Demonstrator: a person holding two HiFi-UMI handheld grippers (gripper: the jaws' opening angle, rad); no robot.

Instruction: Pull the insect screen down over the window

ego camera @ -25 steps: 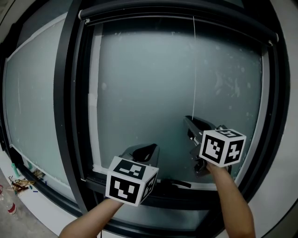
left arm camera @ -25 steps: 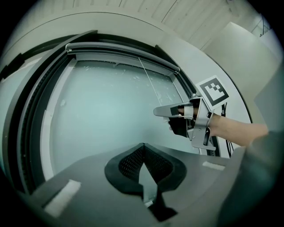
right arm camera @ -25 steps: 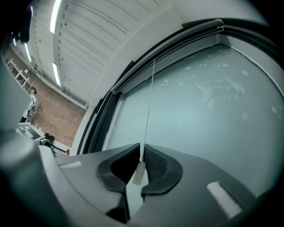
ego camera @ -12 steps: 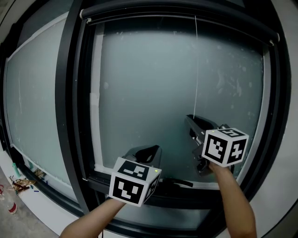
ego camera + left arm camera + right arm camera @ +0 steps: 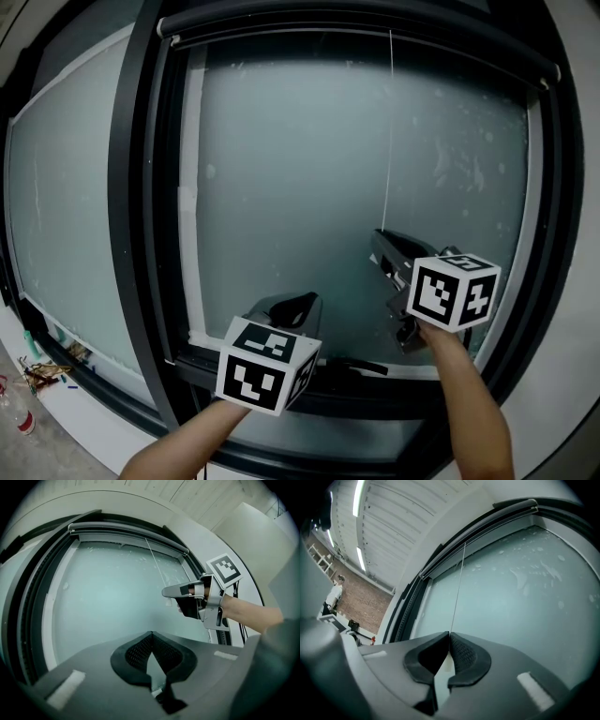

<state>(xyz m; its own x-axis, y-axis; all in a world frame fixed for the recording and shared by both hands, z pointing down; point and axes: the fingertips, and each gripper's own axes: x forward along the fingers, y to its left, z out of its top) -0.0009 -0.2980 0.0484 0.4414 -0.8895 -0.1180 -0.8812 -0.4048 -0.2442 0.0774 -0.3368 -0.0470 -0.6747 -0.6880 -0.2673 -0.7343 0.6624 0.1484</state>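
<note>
The insect screen is rolled up in its dark cassette [image 5: 356,28] along the window's top. A thin white pull cord [image 5: 387,141] hangs from the cassette down the frosted glass [image 5: 281,187]. My right gripper [image 5: 378,236] is at the cord's lower end. In the right gripper view the cord [image 5: 458,583] runs straight into the tips of my right gripper [image 5: 449,633], whose jaws have just been closing and are shut on it. My left gripper [image 5: 305,300] is lower left, near the sill, shut and holding nothing. The left gripper view shows its own tips [image 5: 151,633] together and the right gripper [image 5: 165,591] on the cord [image 5: 154,559].
Thick black frame posts [image 5: 131,187] stand left of the pane, with a second frosted pane [image 5: 66,216] beyond. A dark handle [image 5: 361,366] lies on the bottom rail. Litter [image 5: 42,370] lies on the floor at lower left. A person [image 5: 333,595] stands far off.
The left gripper's cube swayed a little right and back. The right gripper stays at the cord's lower end.
</note>
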